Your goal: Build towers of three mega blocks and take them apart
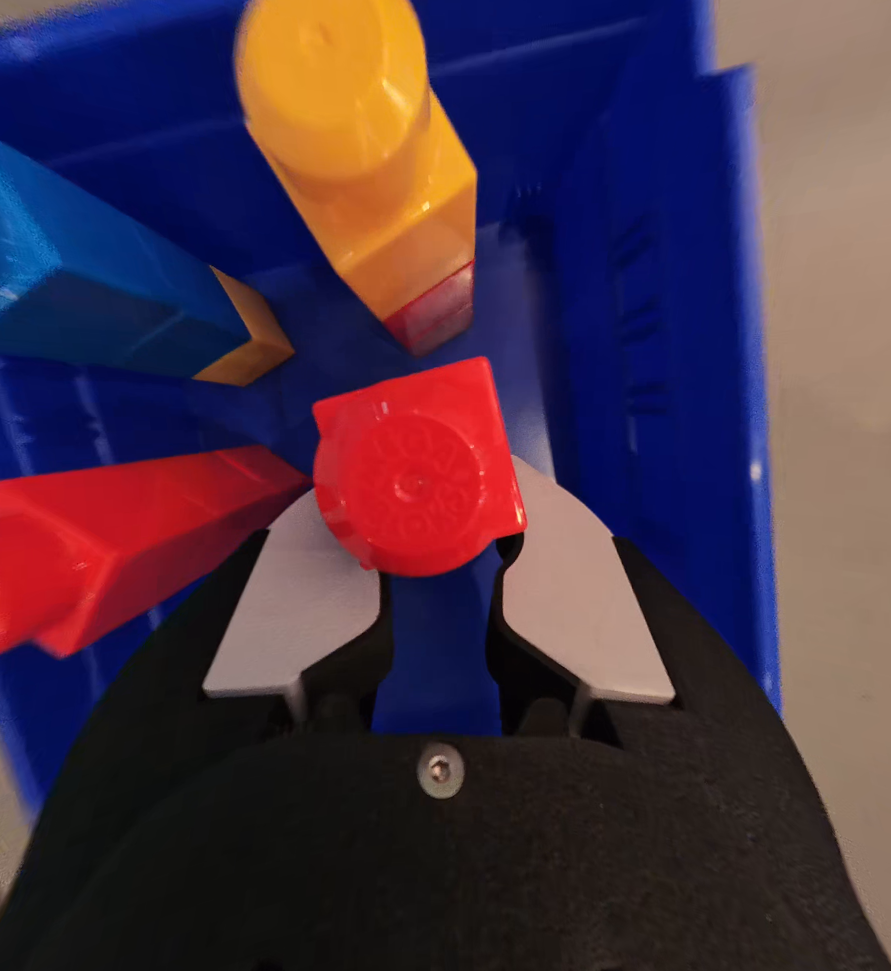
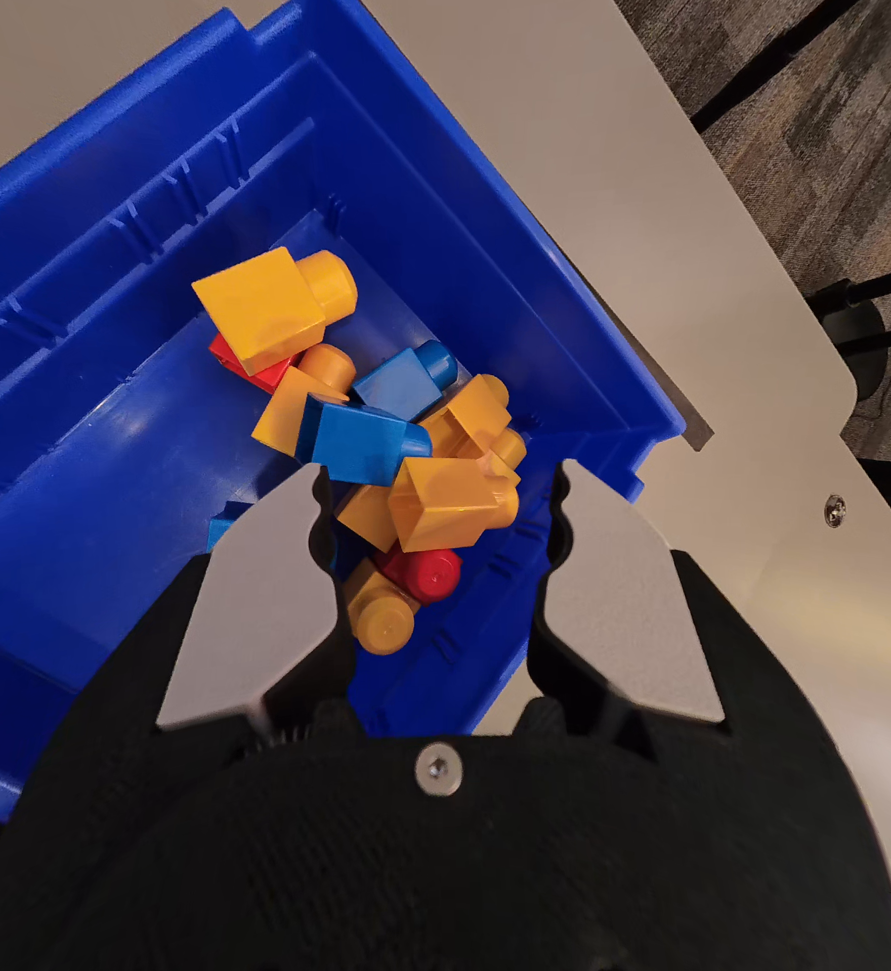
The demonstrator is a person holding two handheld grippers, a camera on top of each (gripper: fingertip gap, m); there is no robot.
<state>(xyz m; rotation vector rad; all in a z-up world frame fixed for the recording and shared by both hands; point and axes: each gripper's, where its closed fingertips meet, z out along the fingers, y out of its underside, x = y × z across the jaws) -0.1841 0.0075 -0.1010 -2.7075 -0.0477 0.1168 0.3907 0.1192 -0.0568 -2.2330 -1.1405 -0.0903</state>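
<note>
— Blocks in the blue bin point(image 2: 117, 326)?
— Piled in the corner: about seven yellow, three blue, two red visible; bare floor leftward.
— Fingers?
— Left gripper point(image 1: 435, 530) clamping a red block point(image 1: 417, 473); right gripper point(image 2: 440, 473) wide, bare, above the pile by the desk point(image 2: 616, 184) edge.

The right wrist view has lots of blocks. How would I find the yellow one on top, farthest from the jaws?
Look inside the blue bin on the pale table. At the far end of the block pile sits a yellow block, lying on its side over a red block. It is the biggest-looking yellow one, with a broad flat face up and its round stud pointing right.
</note>
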